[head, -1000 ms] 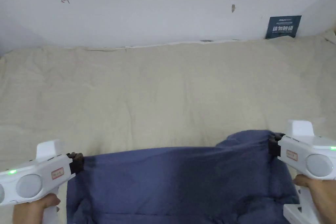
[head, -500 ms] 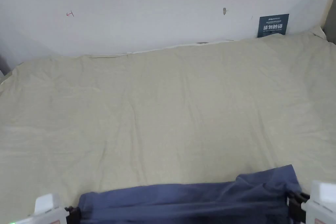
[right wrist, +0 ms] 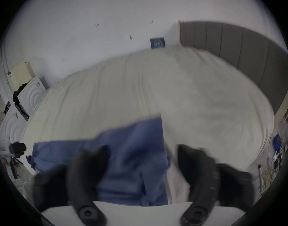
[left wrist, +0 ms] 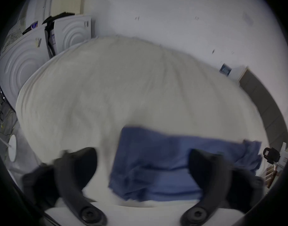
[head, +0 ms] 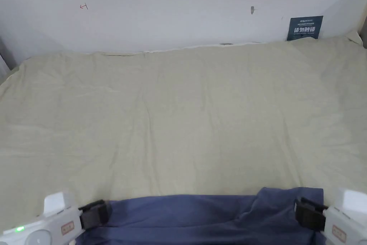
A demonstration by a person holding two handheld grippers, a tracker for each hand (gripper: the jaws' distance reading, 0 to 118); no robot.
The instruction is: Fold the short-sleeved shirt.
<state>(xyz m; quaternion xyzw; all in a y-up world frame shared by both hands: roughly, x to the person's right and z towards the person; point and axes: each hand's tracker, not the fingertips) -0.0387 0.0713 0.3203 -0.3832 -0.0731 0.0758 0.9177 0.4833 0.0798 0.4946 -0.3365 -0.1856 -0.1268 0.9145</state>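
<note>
A blue shirt lies at the near edge of a bed covered with a pale beige sheet, bunched into long folds running left to right. In the head view the left hand-held gripper sits at the shirt's left end and the right hand-held gripper at its right end, each black tip right at the cloth; from there I cannot tell whether either one pinches it.

The left gripper view settles that for its own tool: the two dark jaws stand wide apart, one over the bare sheet and one over the shirt, with nothing clamped between them. It also takes in things to the far left of the bed, white ribbed panels leaning against the wall, and the other gripper small at the shirt's right end.

The right gripper view shows its jaws spread too, the shirt lying under the gap and a straight right edge of cloth against the sheet. Only here does a grey padded headboard appear along the bed's right side. A small dark sign hangs on the white wall beyond the bed. Both gripper views are blurred near the jaws.
</note>
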